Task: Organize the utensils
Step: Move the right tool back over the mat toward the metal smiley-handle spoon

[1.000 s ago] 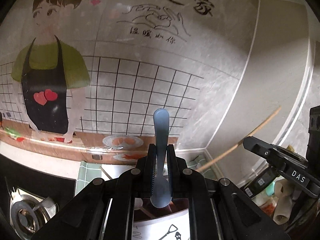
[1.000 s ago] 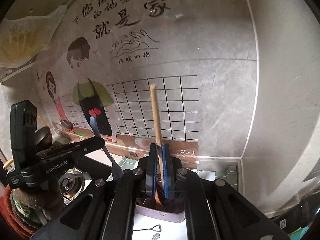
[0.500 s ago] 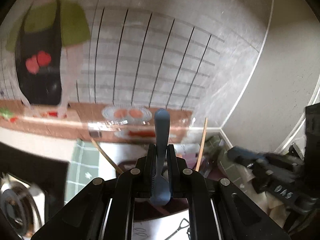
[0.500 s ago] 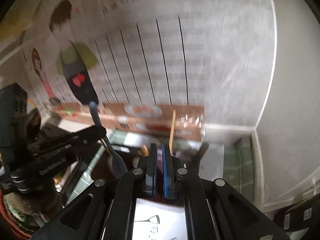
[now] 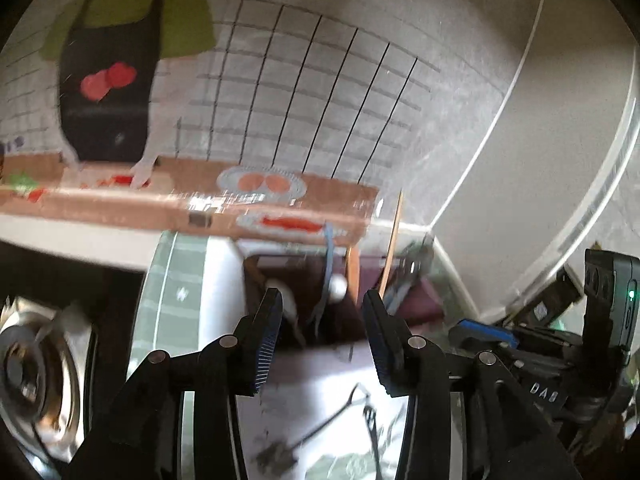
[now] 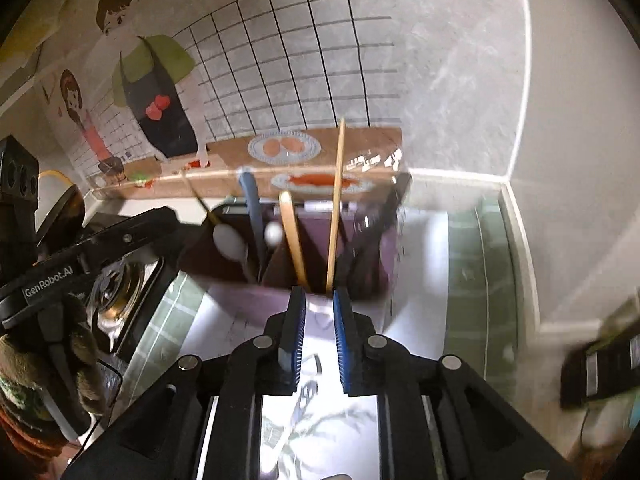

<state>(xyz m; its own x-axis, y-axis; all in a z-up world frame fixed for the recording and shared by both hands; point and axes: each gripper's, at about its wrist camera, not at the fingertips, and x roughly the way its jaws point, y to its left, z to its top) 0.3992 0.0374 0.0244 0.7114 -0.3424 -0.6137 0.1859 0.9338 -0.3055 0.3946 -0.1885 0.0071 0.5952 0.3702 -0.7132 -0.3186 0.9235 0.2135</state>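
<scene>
Left wrist view motion-blurred; utensil holder [image 5: 420, 300] base hidden behind fingers. Holder dark purple, boxy, divided. Blue spoon [image 6: 252, 208] smooth plastic, wooden chopstick [image 6: 336, 200] thin, straight; both upright inside. Left gripper [image 5: 320, 328] jaws opening wide, empty. Right gripper [image 6: 318, 320] jaws opening, narrow gap, empty. Second ago each clamped its utensil above holder; now both released.

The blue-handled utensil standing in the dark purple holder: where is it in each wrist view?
Left wrist: blue-handled utensil stands centre, above the left gripper, whose jaws are opening with nothing between them.
Right wrist: it stands left of centre.
Shared landmark: dark purple holder.
</scene>
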